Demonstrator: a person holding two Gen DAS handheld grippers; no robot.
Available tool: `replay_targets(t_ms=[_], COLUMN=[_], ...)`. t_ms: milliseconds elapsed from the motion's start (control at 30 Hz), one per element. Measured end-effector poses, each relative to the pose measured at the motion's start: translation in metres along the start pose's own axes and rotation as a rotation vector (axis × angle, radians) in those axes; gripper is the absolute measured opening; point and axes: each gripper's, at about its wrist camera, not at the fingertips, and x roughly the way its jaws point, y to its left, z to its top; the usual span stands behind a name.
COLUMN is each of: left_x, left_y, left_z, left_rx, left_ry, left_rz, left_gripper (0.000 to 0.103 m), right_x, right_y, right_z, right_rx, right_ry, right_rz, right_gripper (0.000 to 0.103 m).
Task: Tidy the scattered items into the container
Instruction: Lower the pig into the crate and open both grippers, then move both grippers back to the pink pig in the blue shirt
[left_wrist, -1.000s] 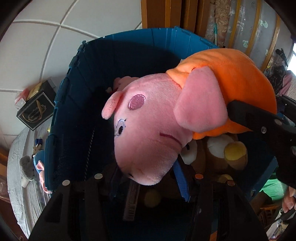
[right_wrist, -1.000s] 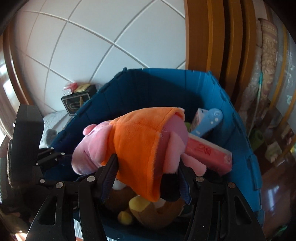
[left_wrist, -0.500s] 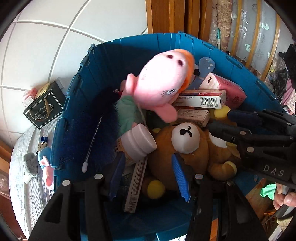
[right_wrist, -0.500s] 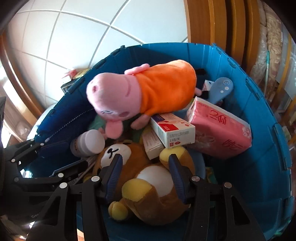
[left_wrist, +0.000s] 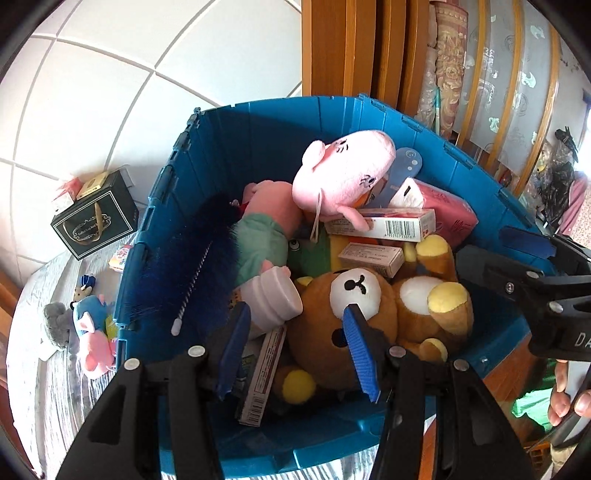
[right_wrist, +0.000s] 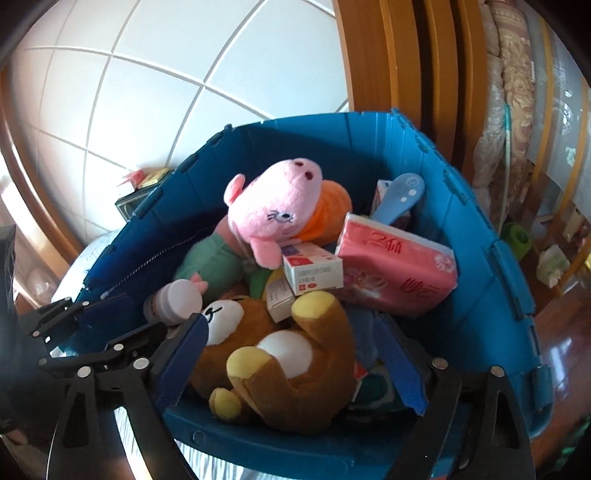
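Note:
A blue plastic crate (left_wrist: 258, 122) (right_wrist: 491, 295) holds a pile of items. A pink pig plush in orange (left_wrist: 343, 173) (right_wrist: 277, 214) lies on top at the back, free of both grippers. A brown bear plush (left_wrist: 373, 321) (right_wrist: 280, 354), a pink tissue pack (right_wrist: 395, 266), small boxes (left_wrist: 388, 223) and a white bottle (left_wrist: 271, 301) lie around it. My left gripper (left_wrist: 295, 350) is open and empty above the crate's near edge. My right gripper (right_wrist: 291, 365) is open and empty over the bear.
On the striped cloth left of the crate lie a small blue and pink plush (left_wrist: 90, 332), a grey plush (left_wrist: 55, 325) and a black gift box (left_wrist: 94, 221). White tiled wall and wooden frame stand behind. A blue brush (left_wrist: 188, 266) leans inside the crate.
The right gripper opened and let go of the pig plush, which dropped onto the pile in the crate. Both grippers pulled back from the crate.

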Motion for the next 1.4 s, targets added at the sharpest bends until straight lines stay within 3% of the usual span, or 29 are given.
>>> replay_targets(t_ms=[67, 167, 533, 933, 1100, 1400], left_x=[-0.010, -0.025, -0.083, -0.111, -0.120, -0.129], left_y=[-0.001, -0.002, 0.013, 0.080, 0.109, 0.161], left_z=[-0.002, -0.010, -0.061, -0.109, -0.123, -0.145], left_rx=[-0.009, -0.023, -0.020, -0.020, -0.071, -0.181], left_ry=[-0.029, -0.064, -0.176, -0.190, -0.196, -0.152], left_rz=[0.000, -0.002, -0.054, -0.136, -0.086, 0.084], left_gripper=[0.053, 0.061, 0.063, 0.063, 0.063, 0.063], right_x=[-0.012, -0.029, -0.086, -0.111, -0.106, -0.080], right_y=[-0.002, -0.001, 0.032, 0.108, 0.143, 0.200], right_z=[0.001, -0.004, -0.056, -0.106, -0.115, -0.103], right_rx=[0.004, 0.013, 0.068, 0.147, 0.112, -0.032], right_ry=[-0.027, -0.057, -0.200, -0.197, -0.175, -0.168], right_rz=[-0.027, -0.058, -0.121, -0.212, -0.206, -0.017], right_gripper=[0.103, 0.103, 0.103, 0.103, 0.103, 0.103])
